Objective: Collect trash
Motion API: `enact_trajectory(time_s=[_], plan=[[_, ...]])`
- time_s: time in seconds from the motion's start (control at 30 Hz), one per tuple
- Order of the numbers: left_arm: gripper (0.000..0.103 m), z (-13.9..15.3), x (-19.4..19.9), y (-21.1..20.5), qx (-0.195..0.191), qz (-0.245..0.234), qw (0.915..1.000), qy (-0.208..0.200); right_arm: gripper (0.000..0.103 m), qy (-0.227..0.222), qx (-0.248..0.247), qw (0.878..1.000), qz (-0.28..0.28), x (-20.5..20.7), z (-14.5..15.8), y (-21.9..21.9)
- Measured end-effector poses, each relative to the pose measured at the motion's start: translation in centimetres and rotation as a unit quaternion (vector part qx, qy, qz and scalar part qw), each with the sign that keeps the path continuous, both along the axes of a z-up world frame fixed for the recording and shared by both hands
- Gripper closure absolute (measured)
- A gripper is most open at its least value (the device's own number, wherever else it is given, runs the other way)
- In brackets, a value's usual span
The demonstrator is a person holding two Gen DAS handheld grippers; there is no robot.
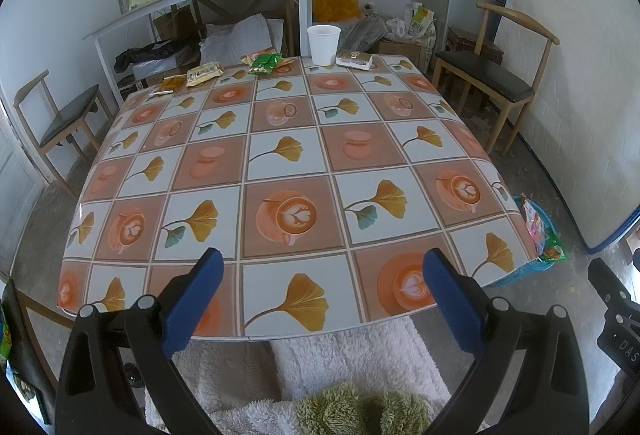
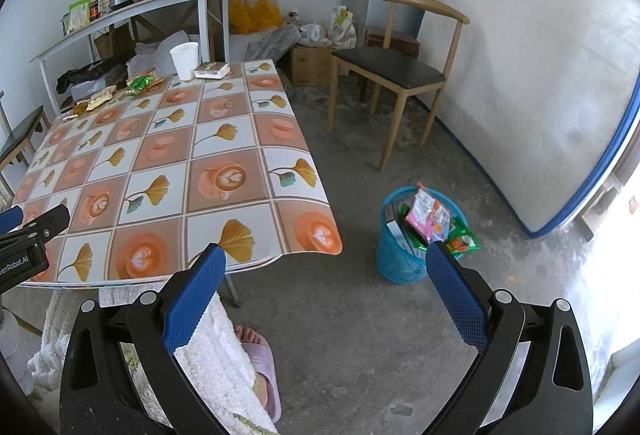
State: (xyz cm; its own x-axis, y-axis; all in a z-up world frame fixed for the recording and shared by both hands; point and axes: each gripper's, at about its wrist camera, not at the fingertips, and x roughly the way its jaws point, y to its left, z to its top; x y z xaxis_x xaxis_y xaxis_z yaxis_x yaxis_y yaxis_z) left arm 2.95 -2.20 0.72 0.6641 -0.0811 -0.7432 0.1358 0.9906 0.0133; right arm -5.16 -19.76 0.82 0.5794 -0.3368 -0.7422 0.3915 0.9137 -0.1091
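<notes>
A: Where's the trash?
B: Wrappers and a paper cup line the table's far edge; more fills the blue basket on the floor beside the table
A: And the grippers?
B: Left gripper and right gripper both spread wide, holding nothing, well apart from the wrappers

A: Far edge of the table: a paper cup, with a flat packet just to its right.

B: And left of the cup, a row of wrappers along that same edge.

A: Off the table's right side, a basket on the floor with wrappers in it; a chair behind it.
</notes>
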Motion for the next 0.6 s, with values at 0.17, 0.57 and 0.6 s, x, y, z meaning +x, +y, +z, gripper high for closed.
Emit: enact_trajectory(time_s=[0.17, 0.57, 0.6], plan=[[0.005, -0.43, -0.18, 0.0, 0.0, -0.001, 1.0, 0.002, 0.007, 0.001, 0.002, 1.0, -0.001, -0.02, -0.04, 0.06], [0.005, -0.38, -0.08, 0.06, 0.0, 0.0, 1.0, 0.002, 0.007, 0.001, 0.003, 1.0, -0.001, 0.1, 0.0, 0.23], [0.005, -0.36, -0.05, 0.07, 0.0, 0.0, 1.0, 0.002, 0.007, 0.002, 0.003, 1.0, -0.001, 0.13, 0.01, 0.24]])
